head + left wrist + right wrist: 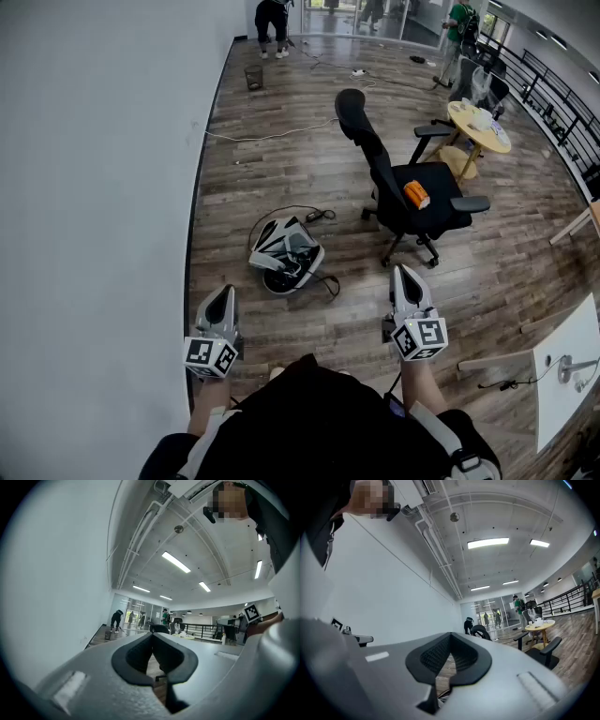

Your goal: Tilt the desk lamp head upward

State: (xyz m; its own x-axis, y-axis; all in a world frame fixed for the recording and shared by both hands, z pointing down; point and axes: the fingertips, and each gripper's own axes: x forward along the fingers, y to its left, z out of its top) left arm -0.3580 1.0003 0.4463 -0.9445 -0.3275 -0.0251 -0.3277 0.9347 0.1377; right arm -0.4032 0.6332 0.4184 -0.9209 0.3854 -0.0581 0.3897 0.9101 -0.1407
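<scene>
Seen from above, a person in dark clothing holds two handheld grippers out level over a wooden floor (281,178). The left gripper (223,298) has its jaws pressed together with nothing between them; its own view shows the dark pads meeting in a closed line at the left gripper's tip (152,637). The right gripper (405,279) is the same, jaws together and empty, as its own view confirms (450,637).

Well to the right of the right gripper, and a little nearer the person than its tip, stands the corner of a white desk (562,403). On it sits a small silvery object (570,367) that may be the desk lamp, though it is too small to be sure. Neither gripper touches it.

Ahead of the right gripper stands a black office chair (375,159) with an orange object (416,194) on its seat. Ahead of the left gripper and slightly to its right, a grey and white bundle (286,253) with dark cables lies on the floor. Just to the left of the left gripper runs a plain white wall (94,187). Far ahead of the right gripper is a small round table (480,129), and people stand in the distance beyond it
</scene>
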